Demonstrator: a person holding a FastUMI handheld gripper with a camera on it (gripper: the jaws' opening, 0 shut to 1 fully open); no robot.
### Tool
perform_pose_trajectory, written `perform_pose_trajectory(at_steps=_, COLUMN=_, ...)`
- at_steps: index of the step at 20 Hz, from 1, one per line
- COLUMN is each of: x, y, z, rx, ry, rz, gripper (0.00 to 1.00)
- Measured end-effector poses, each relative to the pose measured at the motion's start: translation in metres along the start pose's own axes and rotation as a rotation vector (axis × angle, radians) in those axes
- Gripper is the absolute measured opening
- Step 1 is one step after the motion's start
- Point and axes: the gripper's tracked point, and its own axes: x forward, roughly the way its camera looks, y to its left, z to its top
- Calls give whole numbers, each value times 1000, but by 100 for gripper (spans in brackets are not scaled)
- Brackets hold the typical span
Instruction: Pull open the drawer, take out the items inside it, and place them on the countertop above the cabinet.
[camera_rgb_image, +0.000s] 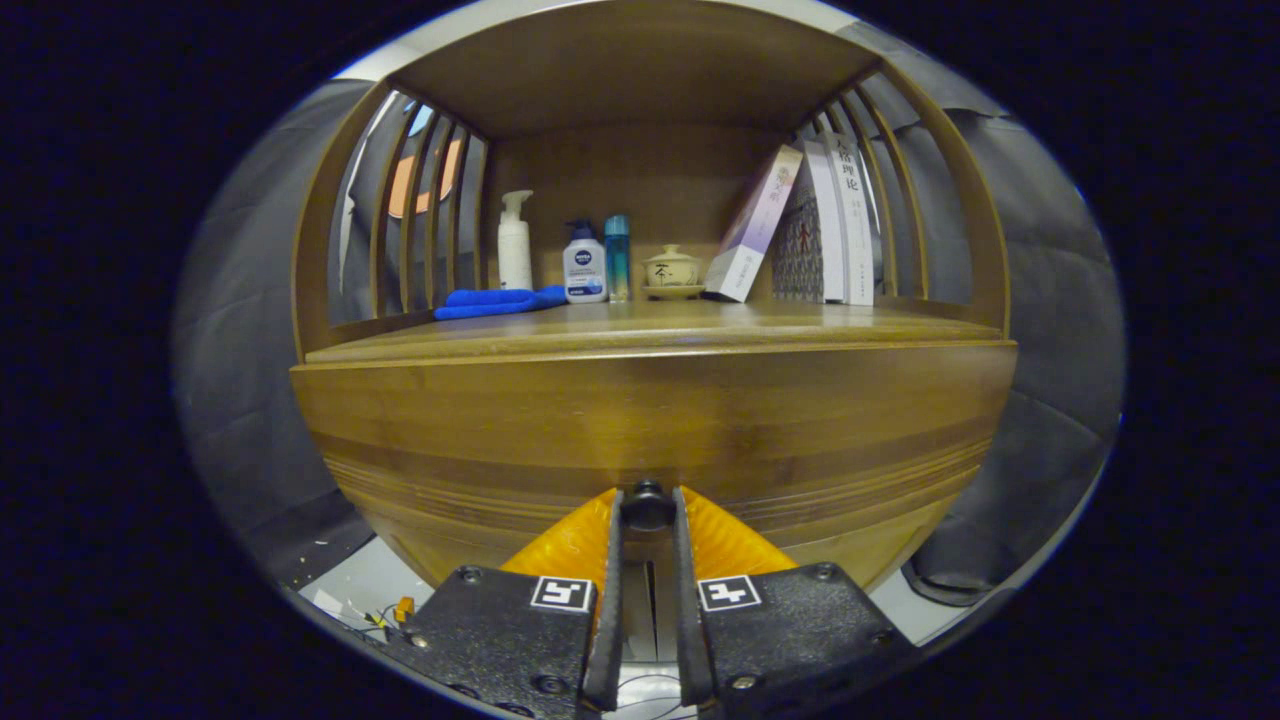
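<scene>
Two fingers close in on the small dark knob (648, 505) at the middle of the drawer front (650, 430), one on each side of it and touching or very nearly so; from where I stand the gripper (648, 520) looks clamped on that knob. The drawer is shut, its wooden face flush under the tabletop (650, 335) of the cabinet, so whatever lies inside is hidden.

Up on that tabletop, well beyond the fingers, stand a white pump bottle (515, 243), a squat lotion bottle (584, 264) and a slim teal bottle (618, 257), with a folded blue cloth (495, 301) lying just beside them. A small lidded teacup (672, 271) sits near the middle, and a few books (810, 225) lean against the slatted side at the far end.

I judge this to be the very first step: the handle is taken and the pull has not begun. What comes next calls for a straight draw back along the drawer's line, keeping the squeeze firm, since the knob is small and round and could slip out sideways. The bare front strip of the tabletop looks the likeliest spot to set items down.
</scene>
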Motion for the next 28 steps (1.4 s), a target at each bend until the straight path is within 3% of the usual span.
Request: perform_pose_trajectory(at_steps=28, x=-166, y=-5, z=-51, rx=15, ry=70, rz=52, gripper=25)
